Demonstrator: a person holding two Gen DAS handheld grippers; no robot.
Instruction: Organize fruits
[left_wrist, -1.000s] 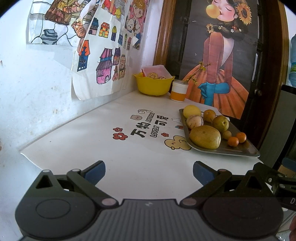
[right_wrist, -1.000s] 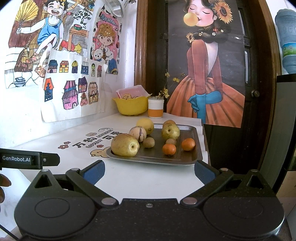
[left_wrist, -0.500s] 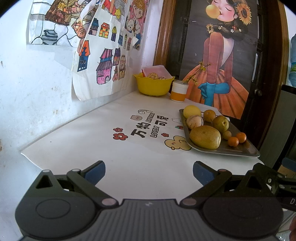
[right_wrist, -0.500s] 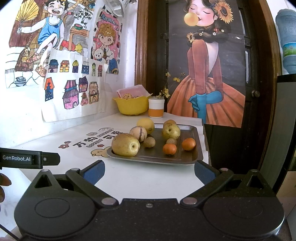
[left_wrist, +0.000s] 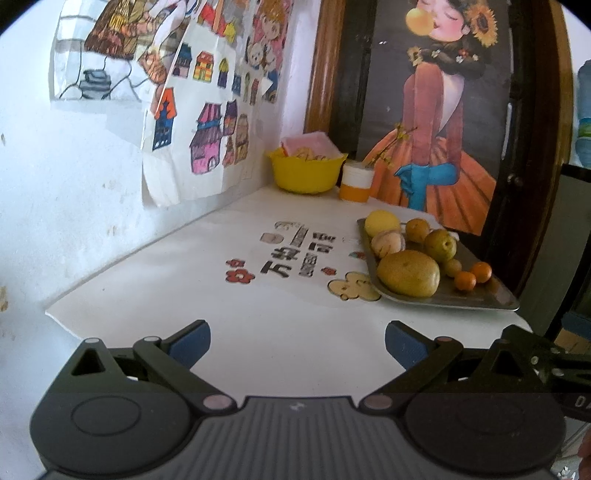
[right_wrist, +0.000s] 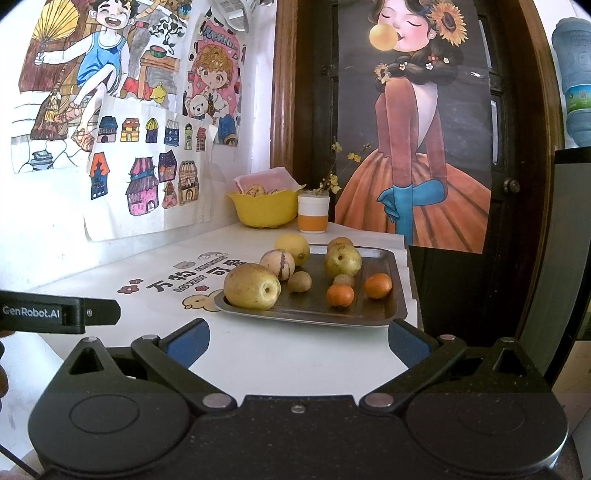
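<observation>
A metal tray (right_wrist: 373, 317) (left_wrist: 476, 301) sits on the white table at the right, holding several fruits: a large yellow-brown pear (right_wrist: 252, 286) (left_wrist: 408, 273), a striped melon (right_wrist: 277, 263), a lemon (right_wrist: 291, 248), another pear (right_wrist: 342, 260), two small oranges (right_wrist: 340, 295) (right_wrist: 378, 285) and small brown fruits. My left gripper (left_wrist: 297, 341) is open over the bare table, left of the tray. My right gripper (right_wrist: 295, 341) is open just in front of the tray's near edge. Both are empty.
A yellow bowl (right_wrist: 264, 208) with fruit and a pink cloth stands at the back corner beside a white-and-orange cup (right_wrist: 313, 216). Drawings hang on the left wall. A door with a poster is behind. The table edge runs right of the tray.
</observation>
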